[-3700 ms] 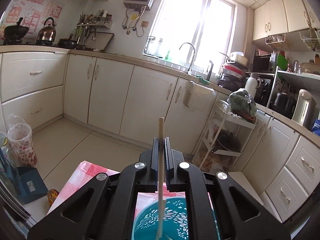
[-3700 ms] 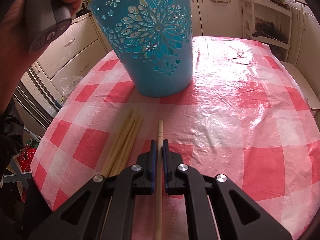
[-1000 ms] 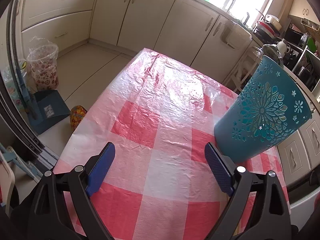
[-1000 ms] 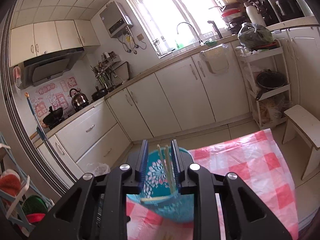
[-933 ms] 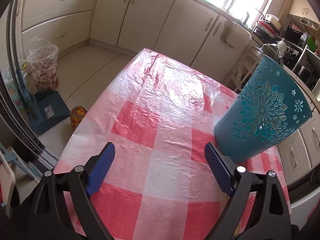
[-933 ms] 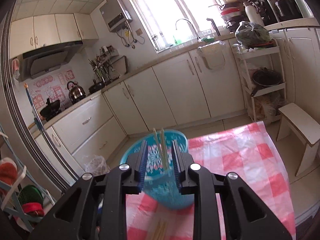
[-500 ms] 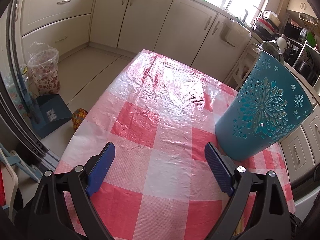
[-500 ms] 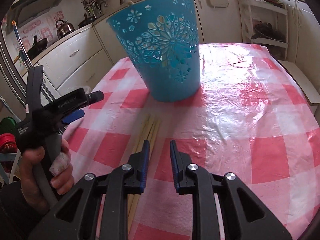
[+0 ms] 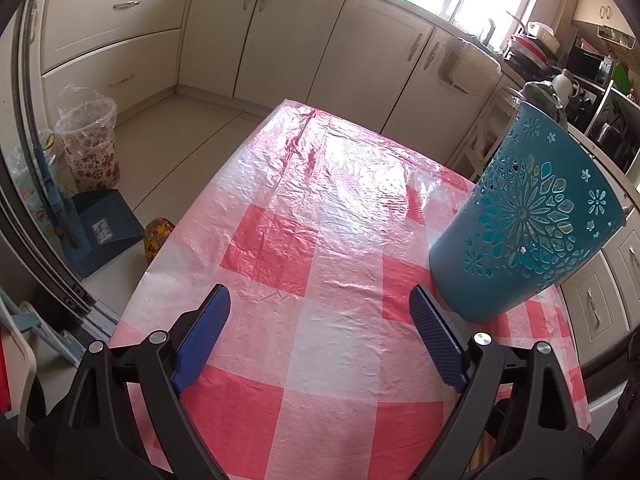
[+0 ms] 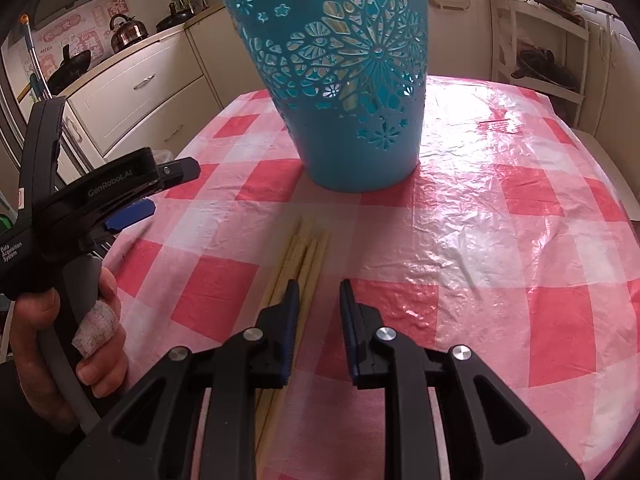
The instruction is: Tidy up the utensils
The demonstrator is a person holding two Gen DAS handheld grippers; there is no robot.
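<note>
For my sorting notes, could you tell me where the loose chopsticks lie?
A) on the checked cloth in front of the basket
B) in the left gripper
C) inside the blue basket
A: the chopsticks lie flat on the cloth, short of the basket.

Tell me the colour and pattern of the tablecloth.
The tablecloth is red-and-white checked, under glossy plastic; clearest in the left wrist view.
</note>
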